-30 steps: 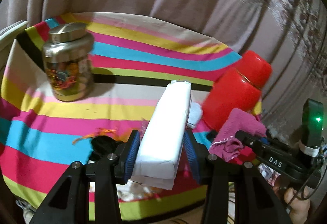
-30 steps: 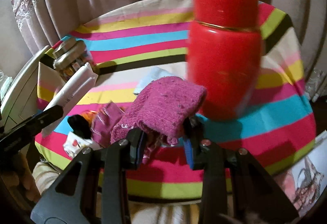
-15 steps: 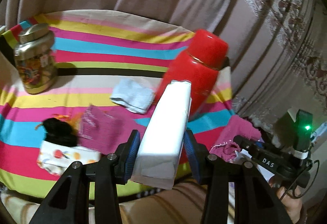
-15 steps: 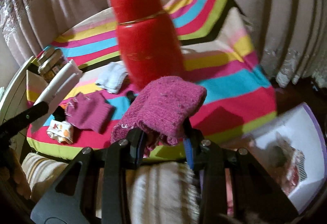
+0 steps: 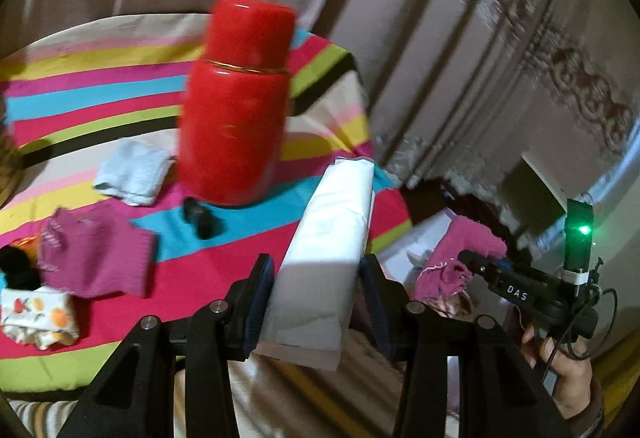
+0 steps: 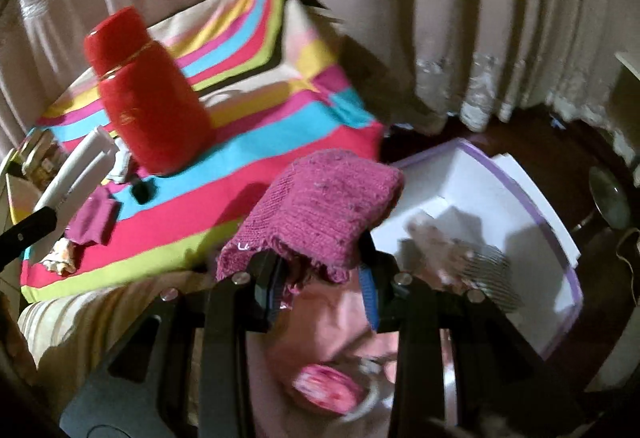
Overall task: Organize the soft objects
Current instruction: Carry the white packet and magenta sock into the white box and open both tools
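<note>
My left gripper [image 5: 318, 294] is shut on a long white soft pack [image 5: 332, 234], which sticks out forward over the right edge of the striped table [image 5: 248, 262]. My right gripper [image 6: 320, 286] is shut on a magenta knitted piece [image 6: 328, 206], hanging beside the table over the near edge of a white box with a purple rim [image 6: 552, 238]. The left wrist view shows the right gripper [image 5: 472, 262] and its knit [image 5: 456, 258] to the right of the pack. On the table lie another magenta knit [image 5: 96, 258], a light blue cloth [image 5: 132, 170] and a fruit-print cloth [image 5: 36, 318].
A tall red flask [image 5: 236, 106] stands near the table's right end, with a small black object [image 5: 200, 218] at its foot. Patterned cloths [image 6: 464, 258] lie inside the white box. Curtains hang close behind the table. A hand [image 5: 568, 370] holds the right gripper's handle.
Both grippers have swung to the right, from above the middle of the table to its right edge and the white box. Each keeps its hold. The metal jar has left the left view.
</note>
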`<state>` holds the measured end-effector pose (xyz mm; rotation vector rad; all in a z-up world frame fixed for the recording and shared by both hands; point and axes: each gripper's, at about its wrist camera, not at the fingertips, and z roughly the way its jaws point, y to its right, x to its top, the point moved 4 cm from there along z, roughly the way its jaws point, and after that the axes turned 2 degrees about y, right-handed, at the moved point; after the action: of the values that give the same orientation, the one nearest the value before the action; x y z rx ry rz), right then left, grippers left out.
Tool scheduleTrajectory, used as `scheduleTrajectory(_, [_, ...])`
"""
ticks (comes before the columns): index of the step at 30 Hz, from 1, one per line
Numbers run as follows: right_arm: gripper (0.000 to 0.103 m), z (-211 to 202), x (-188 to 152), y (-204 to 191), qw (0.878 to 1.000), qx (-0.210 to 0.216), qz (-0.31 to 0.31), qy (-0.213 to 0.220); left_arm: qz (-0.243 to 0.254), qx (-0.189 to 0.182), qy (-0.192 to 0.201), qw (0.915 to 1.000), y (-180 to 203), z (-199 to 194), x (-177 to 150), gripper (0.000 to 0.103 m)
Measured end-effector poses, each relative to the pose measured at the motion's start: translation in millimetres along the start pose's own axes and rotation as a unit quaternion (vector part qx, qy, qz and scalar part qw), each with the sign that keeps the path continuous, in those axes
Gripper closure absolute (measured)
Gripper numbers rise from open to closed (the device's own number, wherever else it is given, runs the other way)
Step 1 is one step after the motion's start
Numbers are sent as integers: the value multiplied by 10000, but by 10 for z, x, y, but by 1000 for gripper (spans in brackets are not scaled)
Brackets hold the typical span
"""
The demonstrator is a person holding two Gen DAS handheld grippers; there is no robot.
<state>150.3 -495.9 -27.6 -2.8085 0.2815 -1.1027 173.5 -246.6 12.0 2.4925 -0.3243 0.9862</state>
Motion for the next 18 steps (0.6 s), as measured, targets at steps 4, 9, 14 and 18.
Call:
scheduleTrajectory(4, [67,-62,-92,259,9998,-180,73,-82,352,-177,-171,9991,299,182,18,58])
scheduleTrajectory(9, [67,-125,-184,517,9993,-313,116,-189,960,-455,-378,9936,751,479,53,58])
scheduleTrajectory(14, [67,-167,-224,727,9986,-407,208,-252,1454,-737,-476,9855,1233,814,130,61])
scheduleTrajectory(18, [66,-194,-233,838,9983,-452,288,-238,1584,-1019,-558,9805,1521,1049,190,61])
